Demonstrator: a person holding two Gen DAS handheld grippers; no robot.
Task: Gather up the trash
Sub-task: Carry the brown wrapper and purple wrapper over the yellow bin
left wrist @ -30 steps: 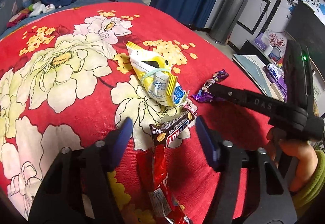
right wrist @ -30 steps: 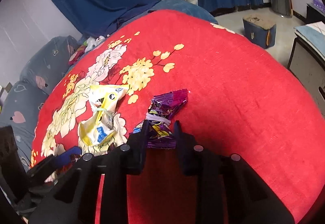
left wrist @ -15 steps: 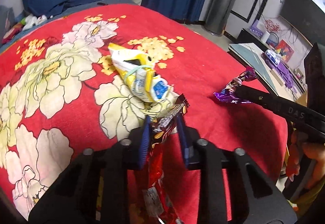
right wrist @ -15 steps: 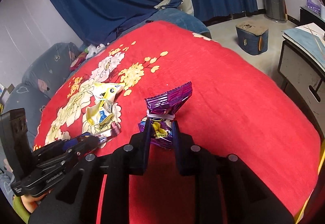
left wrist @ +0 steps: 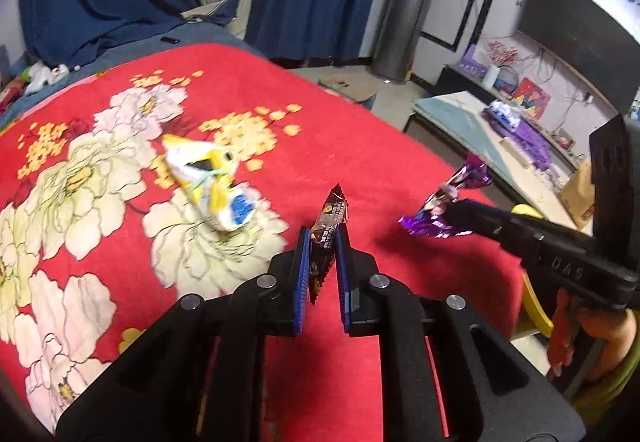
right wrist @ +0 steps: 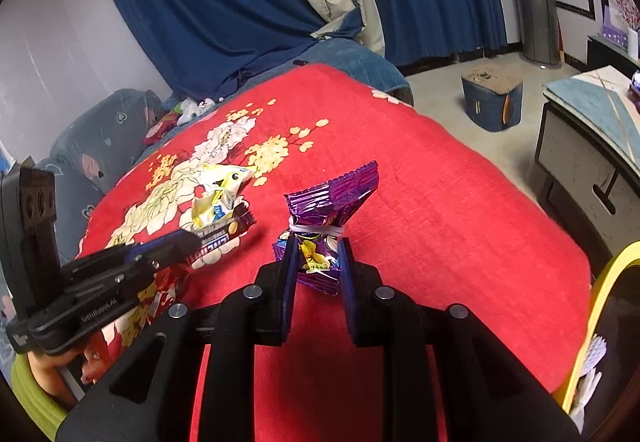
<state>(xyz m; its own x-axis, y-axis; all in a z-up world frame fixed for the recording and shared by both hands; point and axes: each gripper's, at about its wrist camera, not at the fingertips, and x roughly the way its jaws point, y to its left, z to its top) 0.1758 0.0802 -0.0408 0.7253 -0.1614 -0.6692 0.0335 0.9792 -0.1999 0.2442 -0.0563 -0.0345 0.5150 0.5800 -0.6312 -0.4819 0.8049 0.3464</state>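
Both grippers slant downward over the red flowered cloth (left wrist: pixel 360 145) that covers the surface. The left gripper (left wrist: pixel 322 238) has its blue ribbed pads closing on a brown snack-bar wrapper (left wrist: pixel 330 219), a long, flat, glossy packet clamped near its middle; its crimped upper end sticks up past the fingertips, clear of the cloth. The right gripper (right wrist: pixel 316 248) pinches a purple foil wrapper (right wrist: pixel 334 193) by its lower half; the foil is crinkled and shiny, cinched at the waist by a white band, and its serrated top fans out above the pads, also lifted off the cloth. A bare hand in a yellow-green sleeve (right wrist: pixel 28 378) grasps the left tool's handle at the near left edge of the surface. A crumpled yellow and white packet (left wrist: pixel 208 181) with a blue patch lies on the cloth's pale flower print, toward its middle, apart from both held wrappers. The cloth looks soft and napped.
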